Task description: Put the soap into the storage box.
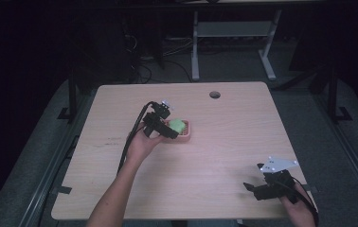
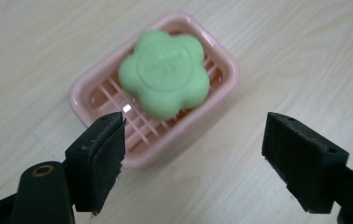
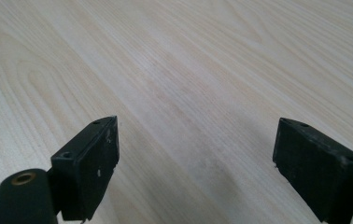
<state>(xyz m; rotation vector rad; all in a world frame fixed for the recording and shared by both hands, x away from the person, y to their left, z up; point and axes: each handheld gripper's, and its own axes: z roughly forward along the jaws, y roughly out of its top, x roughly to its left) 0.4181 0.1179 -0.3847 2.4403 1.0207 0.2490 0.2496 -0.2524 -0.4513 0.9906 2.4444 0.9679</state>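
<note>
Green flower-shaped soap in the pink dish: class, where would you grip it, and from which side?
Probably from above, jaws closing across the soap at two opposite notches between its lobes. It lies flat on the ribs of the pink dish, whose rim blocks a low sideways approach. The left gripper is open in front of it.

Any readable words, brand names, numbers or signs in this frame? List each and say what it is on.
Green flower-shaped soap in the pink soap dish: raised lettering inside a moulded circle on its top, too blurred to read.
Left gripper, right gripper and wooden table: no text or markings legible.
Nothing else bears readable text.
</note>
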